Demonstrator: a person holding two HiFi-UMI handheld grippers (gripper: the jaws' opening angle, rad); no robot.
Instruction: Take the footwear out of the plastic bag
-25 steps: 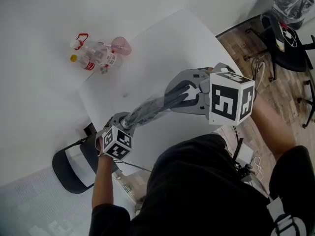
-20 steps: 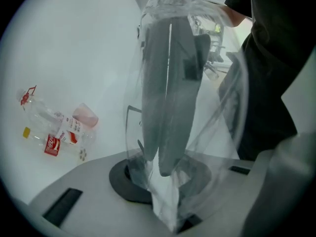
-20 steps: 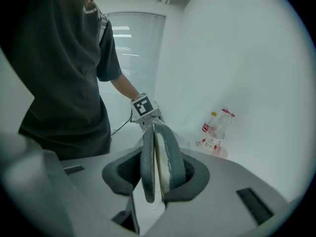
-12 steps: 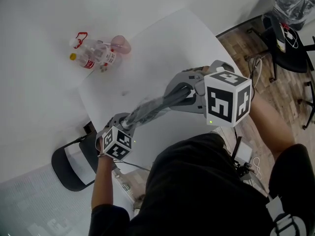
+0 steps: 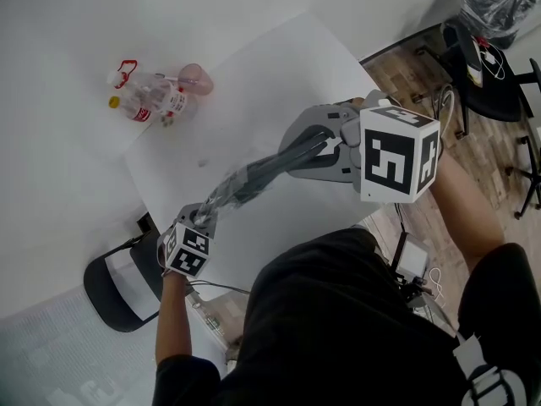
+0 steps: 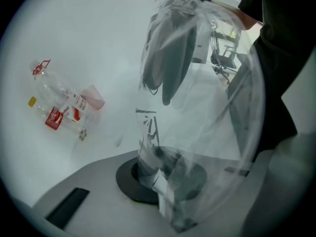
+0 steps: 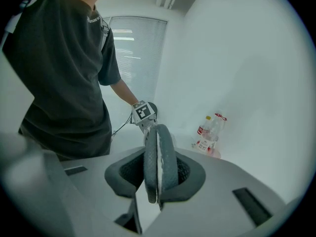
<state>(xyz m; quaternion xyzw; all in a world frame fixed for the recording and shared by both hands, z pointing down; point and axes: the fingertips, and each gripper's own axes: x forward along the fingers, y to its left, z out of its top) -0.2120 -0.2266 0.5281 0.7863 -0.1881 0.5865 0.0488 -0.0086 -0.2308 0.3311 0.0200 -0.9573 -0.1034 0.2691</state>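
left gripper (image 5: 205, 216) is pinching the bag (image 6: 207, 112), jaws together on it; right gripper (image 5: 296, 149), jaws just closing, is clamping grey slippers (image 7: 159, 157) inside the bag.

No text legible, even on the bottles (image 5: 148, 100).

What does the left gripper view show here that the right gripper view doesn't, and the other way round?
Left gripper view only: the clear plastic bag, pinched in its just-closed jaws. Right gripper view only: the left gripper, the person's dark shirt, and jaws clamping the grey footwear. Both: the footwear and the bottles.
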